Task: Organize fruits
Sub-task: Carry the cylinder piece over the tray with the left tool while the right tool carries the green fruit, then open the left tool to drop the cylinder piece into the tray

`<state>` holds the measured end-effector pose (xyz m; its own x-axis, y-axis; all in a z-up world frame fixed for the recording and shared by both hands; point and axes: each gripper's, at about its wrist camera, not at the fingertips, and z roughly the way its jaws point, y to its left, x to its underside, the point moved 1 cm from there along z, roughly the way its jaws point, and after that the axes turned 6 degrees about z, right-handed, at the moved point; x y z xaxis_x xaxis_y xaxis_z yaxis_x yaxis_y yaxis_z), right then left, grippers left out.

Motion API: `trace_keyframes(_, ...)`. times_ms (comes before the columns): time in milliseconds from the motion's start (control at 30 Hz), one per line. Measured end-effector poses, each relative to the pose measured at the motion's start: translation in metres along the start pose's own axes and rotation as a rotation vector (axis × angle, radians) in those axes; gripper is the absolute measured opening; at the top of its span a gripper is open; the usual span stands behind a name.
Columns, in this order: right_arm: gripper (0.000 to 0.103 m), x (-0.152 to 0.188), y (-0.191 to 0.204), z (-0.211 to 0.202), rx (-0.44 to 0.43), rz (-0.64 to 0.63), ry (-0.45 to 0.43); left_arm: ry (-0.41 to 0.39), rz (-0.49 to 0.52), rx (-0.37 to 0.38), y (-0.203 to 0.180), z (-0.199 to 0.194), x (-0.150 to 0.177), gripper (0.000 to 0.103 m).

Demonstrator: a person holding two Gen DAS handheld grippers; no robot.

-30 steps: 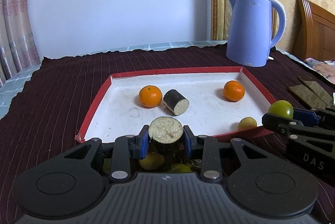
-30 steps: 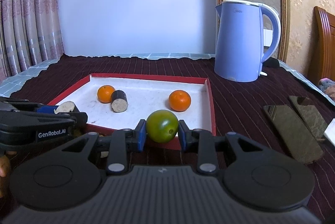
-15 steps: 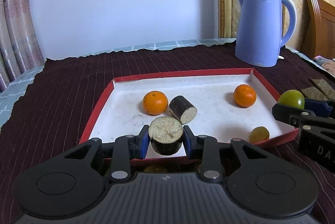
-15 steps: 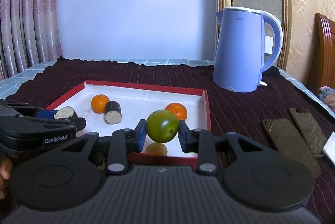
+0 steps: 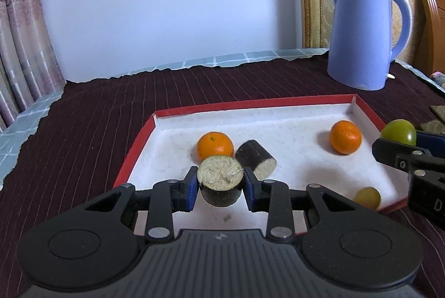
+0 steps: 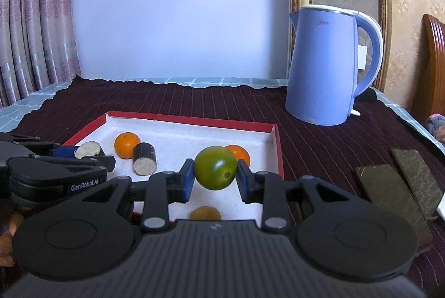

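Everything is placed relative to the red-rimmed tray (image 5: 140, 136), taken from its left side to its right.

Over the tray's near-left part, a dark-skinned cut stub (image 5: 220, 184) with a pale fibrous face is clenched between the blue pads of the left gripper (image 5: 221, 188). It is held clear of the white floor. The grip is taken low on a short, round body, so the stub could be squeezed out and dropped if the pads are eased unevenly.

Just beyond it on the tray floor, an orange (image 5: 215, 147) and a second dark stub (image 5: 256, 159) are seen lying side by side, apparently touching. If the held stub is released from a height, it may be sent rolling into this pair, and they could be knocked apart.

Toward the tray's far-right corner a second orange (image 5: 345, 137) is found, and near the front-right rim a small yellow fruit (image 5: 367, 197) is lying.

Over the tray's right part, a green fruit (image 6: 215, 167) is clamped at its widest girth by the right gripper (image 6: 214, 177), directly above the yellow fruit in the right wrist view. A smooth, round skin is easily lost from flat pads. If it is let go there, the yellow fruit could be struck, or the green one could bounce over the low rim onto the striped cloth (image 6: 314, 142).

The two grippers are held near each other, so a collision is possible if both are lowered together.
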<state>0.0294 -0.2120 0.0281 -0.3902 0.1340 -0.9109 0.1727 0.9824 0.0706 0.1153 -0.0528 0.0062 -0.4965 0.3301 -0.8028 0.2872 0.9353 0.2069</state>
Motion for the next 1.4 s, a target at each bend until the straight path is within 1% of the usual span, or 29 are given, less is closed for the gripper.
trace_keyframes(367, 0.030, -0.007, -0.006, 0.026, 0.019, 0.019, 0.029, 0.030, 0.005, -0.032, 0.000, 0.021, -0.005, 0.032)
trace_keyframes(700, 0.030, -0.011, -0.003, 0.042, 0.027, 0.024, 0.040, 0.025, 0.002, -0.040, -0.001, 0.030, -0.011, 0.032)
trace_keyframes(967, 0.030, -0.013, -0.003, 0.056, 0.023, 0.035, 0.039, -0.002, -0.019, -0.037, 0.003, 0.035, -0.016, 0.032)
trace_keyframes(1167, 0.030, -0.017, 0.004, 0.067, 0.019, 0.015, 0.030, -0.007, -0.033, -0.035, 0.007, 0.043, -0.016, 0.032)
trace_keyframes(1400, 0.030, -0.022, 0.008, 0.080, 0.012, -0.001, 0.020, -0.063, -0.022, -0.039, 0.008, 0.041, -0.023, 0.032)
